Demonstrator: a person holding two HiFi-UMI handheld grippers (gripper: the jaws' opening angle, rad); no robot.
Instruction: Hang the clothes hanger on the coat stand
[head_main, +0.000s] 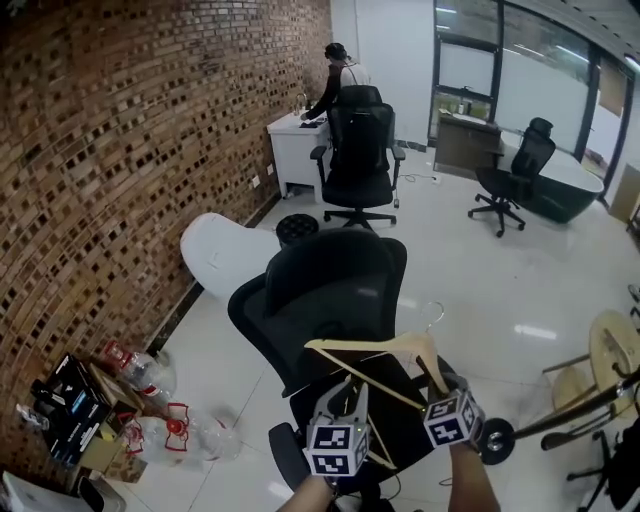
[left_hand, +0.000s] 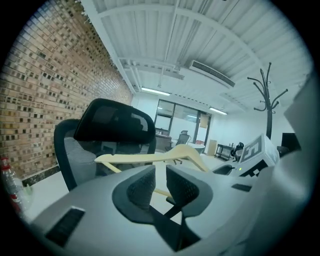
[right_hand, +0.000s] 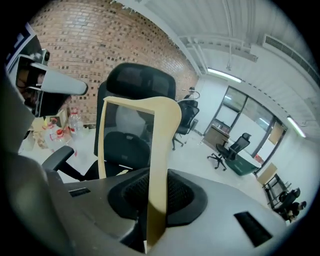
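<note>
Clothes hanger (head_main: 365, 348) of pale wood hangs on nothing yet; it is held in the air above the back of a black office chair (head_main: 330, 290), with its metal hook (head_main: 436, 314) pointing up and away from the person. The right gripper (right_hand: 157, 192) is clamped on one wooden arm, which fills the space between its pads. The left gripper (left_hand: 161, 182) stands at a narrow gap with the thin lower bar crossing it; whether its pads bear on that bar does not show. The coat stand (left_hand: 269, 107), black and branched, rises well apart to the right in the left gripper view. Assessment: the carrying step is in hand and the hanging is not yet done. The next move calls for bringing the hanger to the stand, raising the hook above a branch, and lowering it on before either grip is let go.
</note>
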